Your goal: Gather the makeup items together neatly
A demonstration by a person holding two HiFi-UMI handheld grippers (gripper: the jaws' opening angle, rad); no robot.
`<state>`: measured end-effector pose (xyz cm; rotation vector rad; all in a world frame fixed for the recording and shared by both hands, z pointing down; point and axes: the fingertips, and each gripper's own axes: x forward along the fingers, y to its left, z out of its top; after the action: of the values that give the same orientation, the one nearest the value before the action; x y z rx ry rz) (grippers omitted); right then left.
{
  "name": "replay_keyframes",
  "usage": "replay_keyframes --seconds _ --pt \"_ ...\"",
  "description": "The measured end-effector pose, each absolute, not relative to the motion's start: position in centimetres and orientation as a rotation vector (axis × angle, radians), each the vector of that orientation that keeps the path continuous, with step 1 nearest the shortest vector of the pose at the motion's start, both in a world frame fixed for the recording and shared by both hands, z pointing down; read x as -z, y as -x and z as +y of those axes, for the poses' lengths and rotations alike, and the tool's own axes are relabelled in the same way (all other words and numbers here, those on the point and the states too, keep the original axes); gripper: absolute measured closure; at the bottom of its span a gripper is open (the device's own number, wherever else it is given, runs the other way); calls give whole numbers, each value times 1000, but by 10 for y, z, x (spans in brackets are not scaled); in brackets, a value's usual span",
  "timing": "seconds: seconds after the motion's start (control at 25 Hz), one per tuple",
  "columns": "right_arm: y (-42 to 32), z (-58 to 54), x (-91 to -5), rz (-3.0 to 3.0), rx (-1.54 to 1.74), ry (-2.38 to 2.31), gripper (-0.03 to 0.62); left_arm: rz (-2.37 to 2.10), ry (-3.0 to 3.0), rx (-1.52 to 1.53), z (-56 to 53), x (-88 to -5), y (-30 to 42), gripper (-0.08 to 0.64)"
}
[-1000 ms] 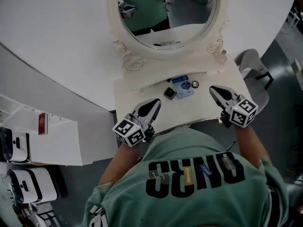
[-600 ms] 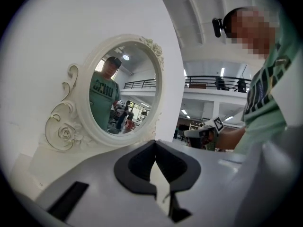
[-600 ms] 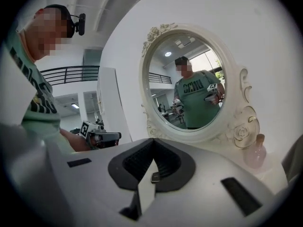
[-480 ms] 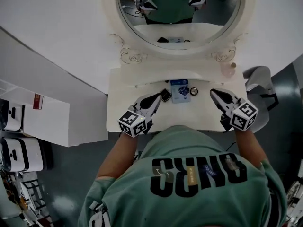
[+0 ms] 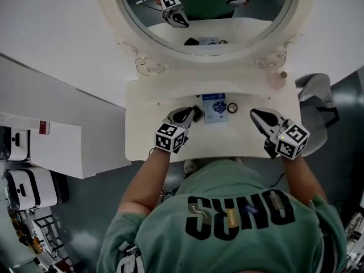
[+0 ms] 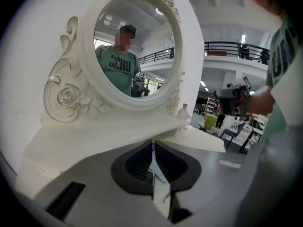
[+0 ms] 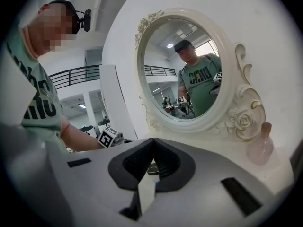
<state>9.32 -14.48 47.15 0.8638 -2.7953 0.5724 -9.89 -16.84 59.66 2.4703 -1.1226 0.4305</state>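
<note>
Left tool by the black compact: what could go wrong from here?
1. The left tool is shut, with its tips at the small black square compact. It may shove the compact into the blue patterned packet instead of gripping it.
2. The pale pink bottle, upright by the white oval mirror, could topple if the right tool sweeps there.

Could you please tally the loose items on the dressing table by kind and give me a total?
Black square compact: 1
Blue packet: 1
Small round ring-shaped item: 1
Pale pink bottle: 1
Total: 4
</note>
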Motion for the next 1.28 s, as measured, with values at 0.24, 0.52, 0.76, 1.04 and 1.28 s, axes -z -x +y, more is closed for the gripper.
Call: replay_keyframes --seconds 0.24,0.52,0.76,1.04,1.28 --pt "-87 -145 -502 -2745 -646 -879 598 -1152 -2376 -570 -211 -656 108 445" --pt "-90 -143 -525 -2696 -691 -880 598 -1216 -2279 -697 -237 -703 107 383" --pt "-96 -138 -537 -2674 -726 -886 598 -1225 -2257 -734 -248 -718 97 371" --pt "-101 -135 -548 -2649 -747 -891 598 -1282 -2220 -756 -261 -731 98 362" --pt "-108 -133 -555 -2622 -759 -897 598 -1306 -2198 -763 -270 -749 93 359"
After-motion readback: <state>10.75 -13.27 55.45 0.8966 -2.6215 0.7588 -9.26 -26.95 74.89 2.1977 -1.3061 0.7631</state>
